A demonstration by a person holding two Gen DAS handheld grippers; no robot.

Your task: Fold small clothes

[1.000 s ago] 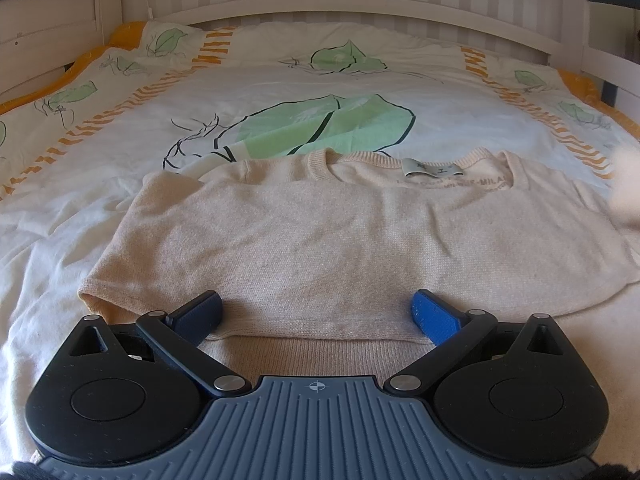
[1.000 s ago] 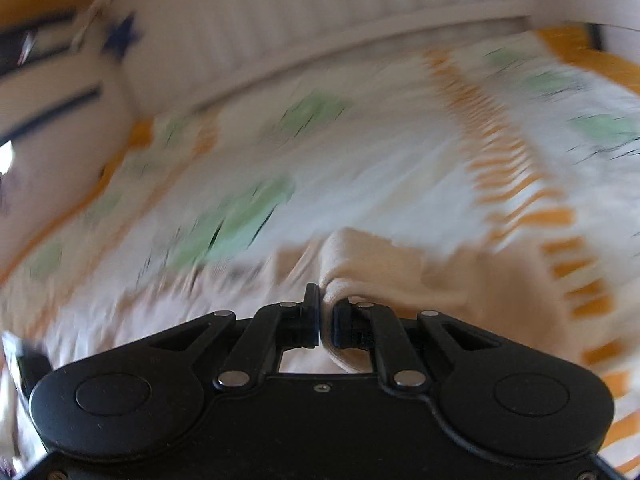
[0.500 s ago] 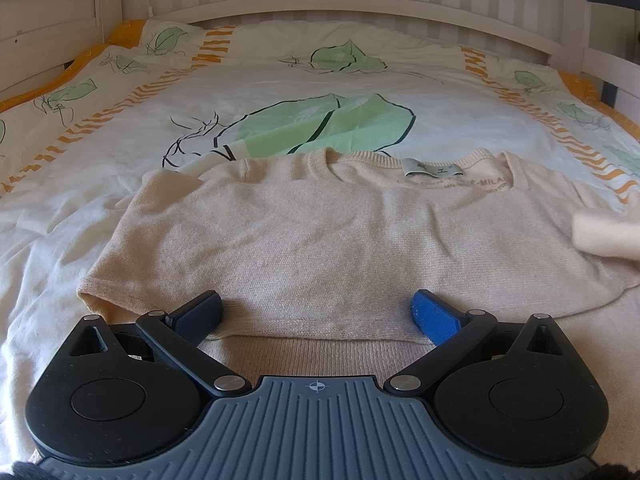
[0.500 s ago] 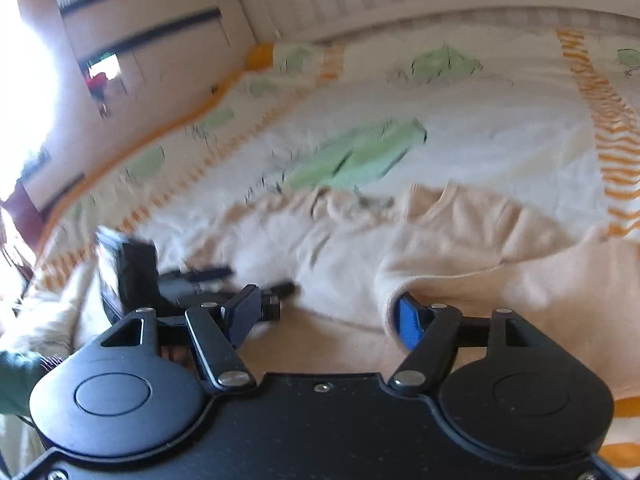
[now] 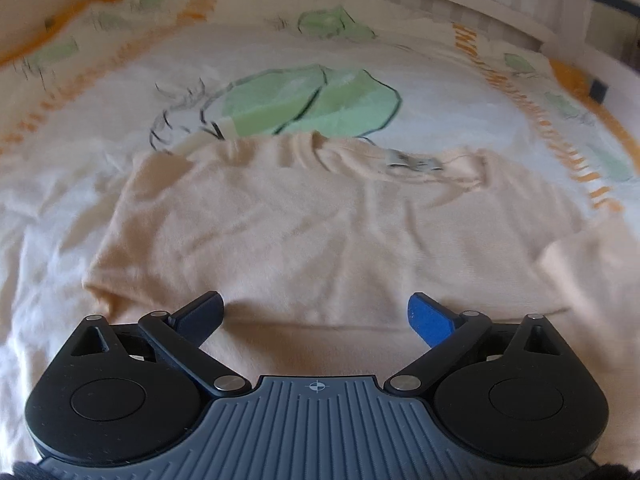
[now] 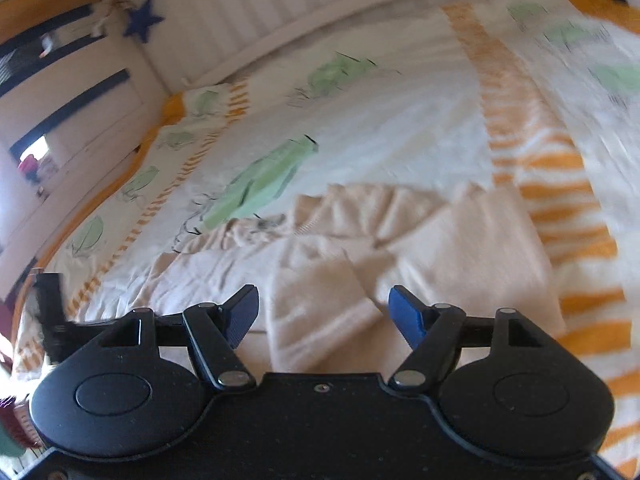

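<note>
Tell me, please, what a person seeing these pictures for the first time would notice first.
First comes the beige sweater, spread flat across the middle of the bed cover, its collar on the far side. Just behind it the big green leaf print stands out on the white cover. Near the camera, the left gripper and the right gripper both have their jaws wide apart, with a folded sleeve lying between the right one's.

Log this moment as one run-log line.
left gripper: open, over sweater hem | right gripper: open, sleeve lying folded between its fingers | bedspread underneath
</note>
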